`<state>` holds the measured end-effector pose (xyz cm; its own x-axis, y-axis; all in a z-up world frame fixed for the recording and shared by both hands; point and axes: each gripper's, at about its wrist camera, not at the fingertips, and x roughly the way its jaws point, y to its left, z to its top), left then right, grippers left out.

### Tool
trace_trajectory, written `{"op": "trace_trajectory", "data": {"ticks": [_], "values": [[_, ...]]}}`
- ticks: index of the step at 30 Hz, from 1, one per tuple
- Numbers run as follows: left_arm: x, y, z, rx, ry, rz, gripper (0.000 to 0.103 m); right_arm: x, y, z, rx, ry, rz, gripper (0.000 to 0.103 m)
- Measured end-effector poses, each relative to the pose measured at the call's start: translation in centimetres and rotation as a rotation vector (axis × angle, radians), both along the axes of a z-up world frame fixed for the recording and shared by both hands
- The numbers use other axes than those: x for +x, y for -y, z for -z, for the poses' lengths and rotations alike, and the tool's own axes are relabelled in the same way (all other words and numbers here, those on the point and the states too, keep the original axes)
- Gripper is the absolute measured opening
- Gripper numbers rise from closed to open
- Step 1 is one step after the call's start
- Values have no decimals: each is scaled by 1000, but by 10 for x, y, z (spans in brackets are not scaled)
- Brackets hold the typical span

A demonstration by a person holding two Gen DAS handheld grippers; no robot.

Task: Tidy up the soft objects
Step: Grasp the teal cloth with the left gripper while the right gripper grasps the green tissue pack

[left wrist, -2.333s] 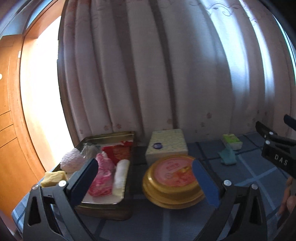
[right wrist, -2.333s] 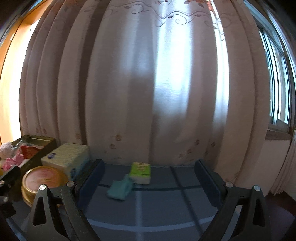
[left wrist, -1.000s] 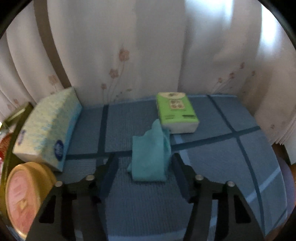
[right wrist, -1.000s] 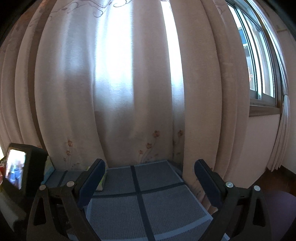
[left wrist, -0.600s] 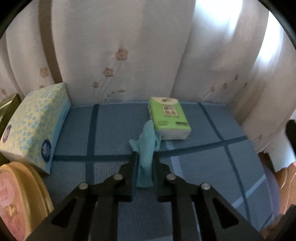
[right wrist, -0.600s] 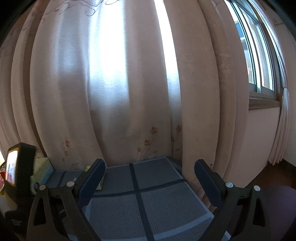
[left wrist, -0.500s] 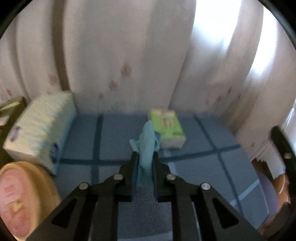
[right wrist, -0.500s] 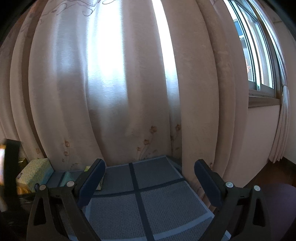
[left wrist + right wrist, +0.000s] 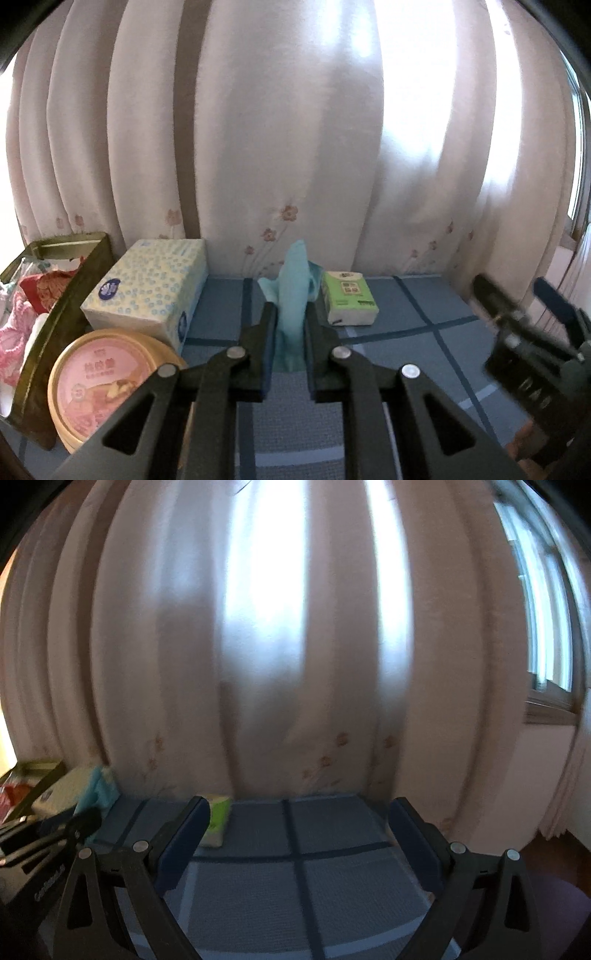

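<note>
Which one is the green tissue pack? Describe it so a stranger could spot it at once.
Start at the flowered curtain behind the blue checked tablecloth. Along its foot, right of the large dotted tissue box, lies the green tissue pack, just past the teal cloth pinched in the left gripper. It is the only bright green thing there: a small flat packet with white sides.

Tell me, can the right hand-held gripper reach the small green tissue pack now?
Probably yes: the right hand-held gripper is open and empty, and the small green tissue pack lies just past its left finger, nothing lying between.
</note>
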<state>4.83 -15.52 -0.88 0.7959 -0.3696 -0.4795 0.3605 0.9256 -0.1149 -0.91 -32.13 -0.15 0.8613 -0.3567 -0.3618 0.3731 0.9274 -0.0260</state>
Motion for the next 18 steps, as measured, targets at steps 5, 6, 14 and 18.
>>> {"op": "trace_trajectory", "data": {"ticks": [5,6,14,18], "values": [[3,-2,4,-15,-8,-20,12,44,-14,3,22,-126,-96,99],[3,-3,5,-19,-11,-25,12,55,-15,4,34,-152,-113,99],[15,-18,10,-48,-42,-80,12,134,-17,32,151,-299,-161,89],[17,-16,11,-37,-51,-77,12,160,-22,46,180,-398,-139,72]]}}
